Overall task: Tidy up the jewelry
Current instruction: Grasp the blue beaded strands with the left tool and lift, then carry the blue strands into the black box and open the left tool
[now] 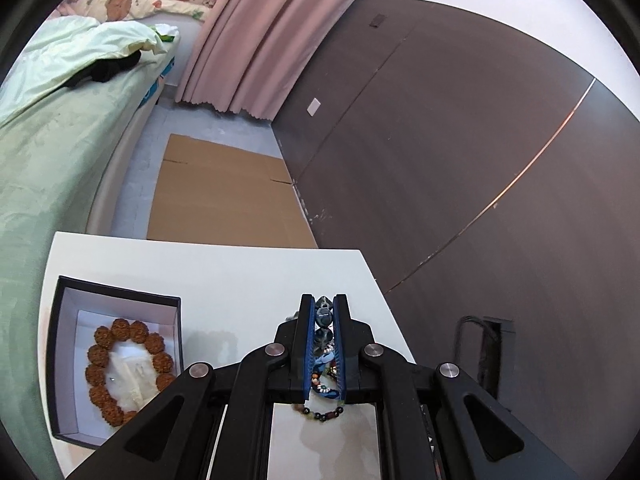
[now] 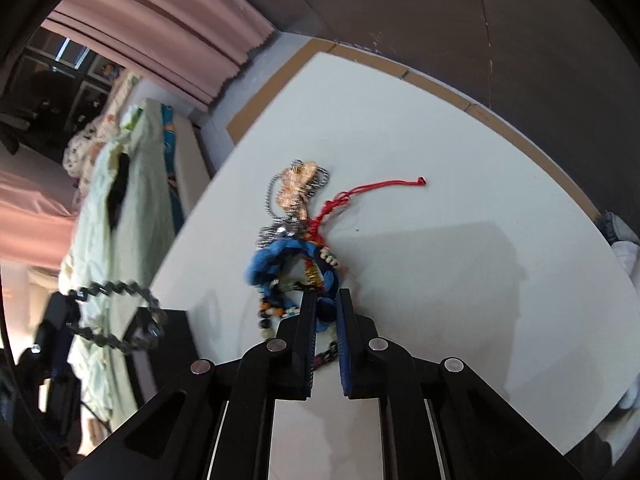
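Note:
My left gripper [image 1: 324,305] is shut on a dark faceted bead bracelet [image 1: 323,316], held above the white table [image 1: 240,272]; the same bracelet hangs as a loop at the left of the right wrist view [image 2: 116,312]. A black box [image 1: 116,360] with a white lining holds a brown seed-bead bracelet [image 1: 128,368] at the table's left. My right gripper [image 2: 325,298] is shut on a blue braided bracelet [image 2: 288,264] in a tangled jewelry pile with a silver chain [image 2: 298,196], a red cord [image 2: 360,196] and small mixed beads [image 2: 276,312].
A bed with green bedding [image 1: 52,160] stands left of the table. Flat cardboard [image 1: 228,196] lies on the floor beyond it. A dark brown wall [image 1: 480,160] is to the right, pink curtains [image 1: 272,28] at the back.

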Tool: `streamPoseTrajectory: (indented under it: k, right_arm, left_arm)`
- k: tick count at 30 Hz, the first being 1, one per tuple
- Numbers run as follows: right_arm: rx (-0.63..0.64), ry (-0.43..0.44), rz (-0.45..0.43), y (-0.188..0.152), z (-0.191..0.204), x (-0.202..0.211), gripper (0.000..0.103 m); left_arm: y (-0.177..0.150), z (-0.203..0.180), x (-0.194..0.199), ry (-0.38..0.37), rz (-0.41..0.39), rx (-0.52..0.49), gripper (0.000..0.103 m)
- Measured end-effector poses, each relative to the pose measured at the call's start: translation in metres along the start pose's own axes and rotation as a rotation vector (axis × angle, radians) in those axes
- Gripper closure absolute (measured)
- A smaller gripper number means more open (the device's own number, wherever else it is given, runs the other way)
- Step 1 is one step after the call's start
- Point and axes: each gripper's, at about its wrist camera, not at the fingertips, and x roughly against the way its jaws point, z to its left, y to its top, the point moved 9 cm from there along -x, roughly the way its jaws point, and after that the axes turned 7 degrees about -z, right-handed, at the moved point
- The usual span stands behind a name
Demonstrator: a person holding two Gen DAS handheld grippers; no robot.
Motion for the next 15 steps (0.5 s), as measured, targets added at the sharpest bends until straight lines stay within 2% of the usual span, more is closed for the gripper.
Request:
streamPoseTrajectory:
  k: [7,15]
  right_arm:
    - [0.0,0.03,-0.071,0.007,0.004,0.028,0.092]
    - [0.114,0.08,-0.16,0.008,0.033,0.06,0.092]
  left_arm:
    - [-0.001,0.003,0.019,0.025,-0.029,-0.016,0.094]
    - [0.004,0.004,0.057,0.049,-0.094,-0.035,0.094]
